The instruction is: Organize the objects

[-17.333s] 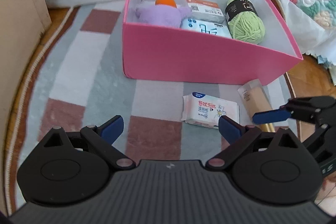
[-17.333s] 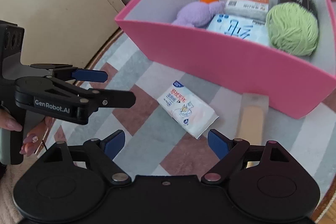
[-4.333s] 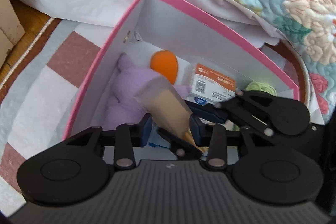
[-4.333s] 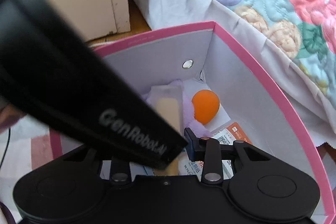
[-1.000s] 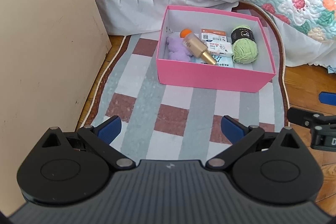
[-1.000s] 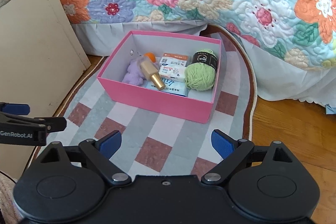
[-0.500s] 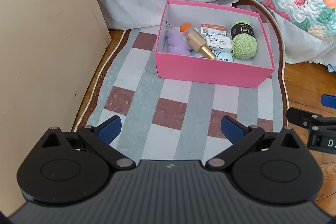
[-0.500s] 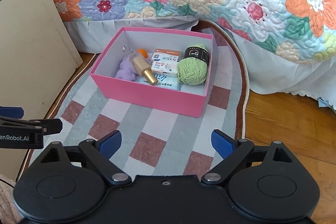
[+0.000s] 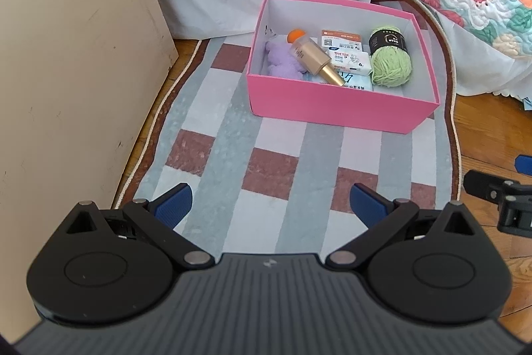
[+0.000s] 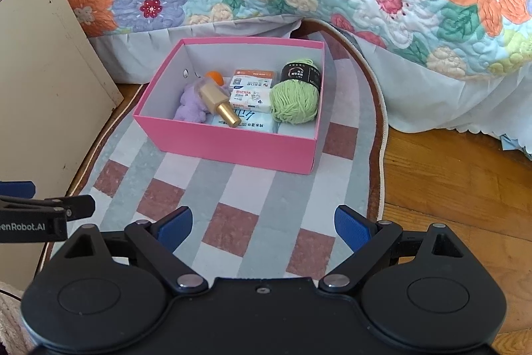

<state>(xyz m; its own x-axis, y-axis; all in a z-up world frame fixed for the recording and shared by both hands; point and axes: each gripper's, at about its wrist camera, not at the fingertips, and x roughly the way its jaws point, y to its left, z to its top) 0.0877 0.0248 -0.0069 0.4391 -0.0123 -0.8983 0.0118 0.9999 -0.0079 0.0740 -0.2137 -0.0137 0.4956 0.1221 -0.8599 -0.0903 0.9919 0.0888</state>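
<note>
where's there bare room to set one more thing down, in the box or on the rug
The rug is bare between the pink box and both open grippers. Inside, only a strip along the right wall beside the yarn is free; the left and middle are crowded with the plush, bottle and packets.

Open pink box (image 9: 332,108) on the checked rug, holding a purple plush toy (image 9: 281,62) at left, gold-capped beige bottle (image 9: 316,62) lying tilted across it, orange ball (image 9: 296,35) behind, tissue packs (image 9: 349,60) mid, green yarn ball (image 9: 390,67) at right.
</note>
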